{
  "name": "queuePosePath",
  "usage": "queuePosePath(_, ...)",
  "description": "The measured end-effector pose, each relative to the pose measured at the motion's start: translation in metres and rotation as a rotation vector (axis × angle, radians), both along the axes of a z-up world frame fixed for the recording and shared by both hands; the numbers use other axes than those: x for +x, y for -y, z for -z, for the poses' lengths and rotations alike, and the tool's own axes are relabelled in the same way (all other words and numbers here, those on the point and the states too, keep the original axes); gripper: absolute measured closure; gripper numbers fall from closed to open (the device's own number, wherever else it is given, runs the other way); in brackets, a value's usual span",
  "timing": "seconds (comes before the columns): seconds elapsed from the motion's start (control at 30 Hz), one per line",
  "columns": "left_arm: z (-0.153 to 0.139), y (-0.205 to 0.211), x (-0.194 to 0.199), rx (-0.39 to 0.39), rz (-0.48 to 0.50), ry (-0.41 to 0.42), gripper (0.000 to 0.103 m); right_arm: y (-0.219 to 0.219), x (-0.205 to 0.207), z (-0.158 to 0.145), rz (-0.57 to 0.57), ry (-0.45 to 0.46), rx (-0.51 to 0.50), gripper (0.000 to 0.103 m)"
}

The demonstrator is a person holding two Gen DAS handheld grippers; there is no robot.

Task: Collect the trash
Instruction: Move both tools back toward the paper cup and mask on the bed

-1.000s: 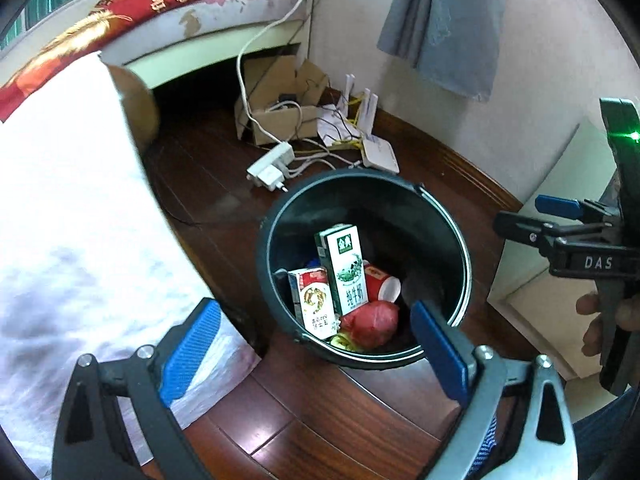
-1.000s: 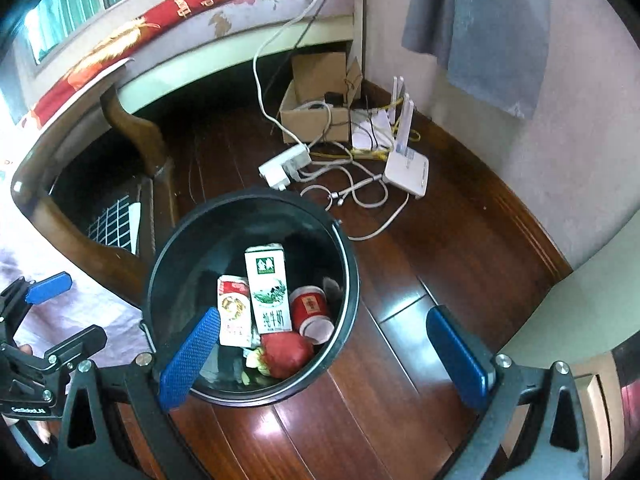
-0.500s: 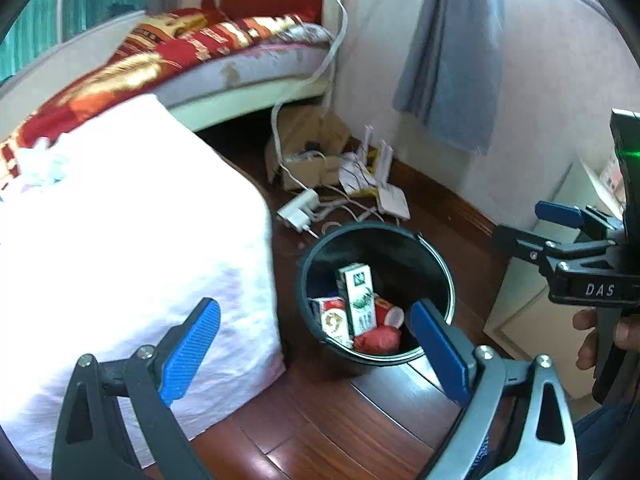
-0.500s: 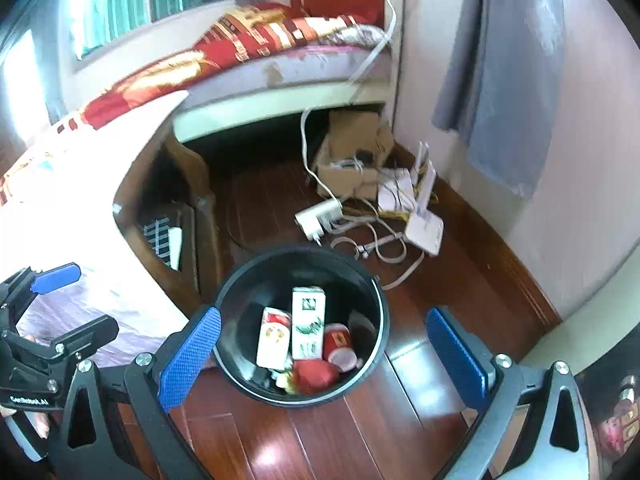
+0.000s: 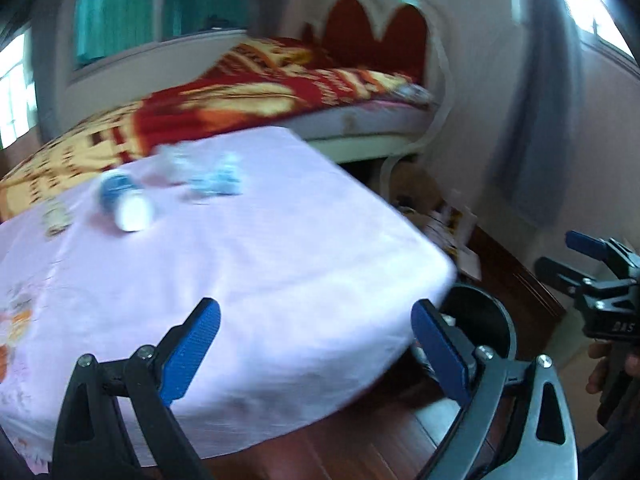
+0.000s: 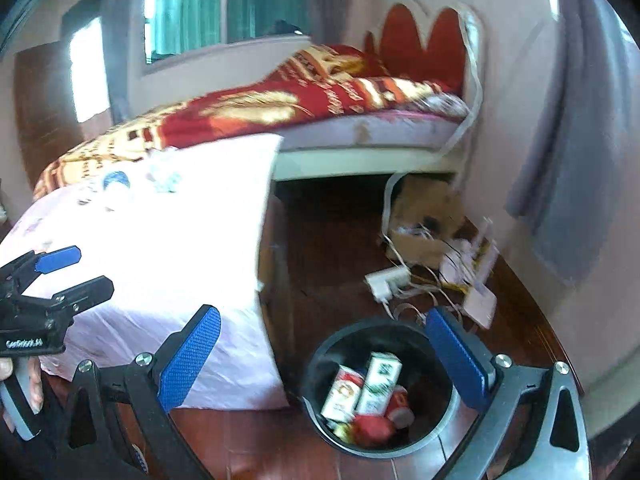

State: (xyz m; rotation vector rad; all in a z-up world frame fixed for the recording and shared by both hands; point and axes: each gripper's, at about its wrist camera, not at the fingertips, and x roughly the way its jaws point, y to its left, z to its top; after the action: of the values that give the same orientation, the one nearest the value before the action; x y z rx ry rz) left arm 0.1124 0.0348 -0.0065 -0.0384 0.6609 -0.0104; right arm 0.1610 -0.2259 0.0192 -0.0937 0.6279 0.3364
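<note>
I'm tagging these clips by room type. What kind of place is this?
Most likely a home bedroom: a bed with a red and gold blanket and a scalloped red headboard, a curtained window, and a black trash bin on the wood floor beside a cloth-covered table.

One black bin (image 6: 320, 364) holds two cartons (image 6: 378, 384) and one red cup (image 6: 400, 408).

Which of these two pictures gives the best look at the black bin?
The right wrist view. There the bin shows its whole rim, with cartons and red trash inside. In the left wrist view only part of its rim shows, behind the white-covered table and a tool finger; its contents are hidden.
</note>
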Motion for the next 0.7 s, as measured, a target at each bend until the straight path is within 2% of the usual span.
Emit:
queuePosePath(0.23, -0.002, -0.087, 0.019, -0.022, -0.232, 0.005, 0.010, -0.081, 0.039, -0.023, -0.099, -0.016, 0.009, 0.000)
queuePosePath(0.43, 0.000, -0.124, 0.047, -0.030, -0.304, 0.004, 0.017, -0.159, 0.083, -0.026, -0.206, -0.019, -0.021, 0.000)
queuePosePath(0.5, 0.001, -0.134, 0.057, -0.032, -0.322, 0.002, 0.017, -0.183, 0.102, -0.022, -0.246, -0.033, -0.023, 0.003)
queuePosePath(0.57, 0.004, -0.146, 0.072, -0.048, -0.344, -0.002, 0.017, -0.207, 0.122, -0.017, -0.290, -0.059, -0.035, 0.014)
queuePosePath(0.7, 0.011, -0.159, 0.100, -0.054, -0.364, -0.020, 0.017, -0.244, 0.162, 0.001, -0.345, -0.110, -0.069, 0.025)
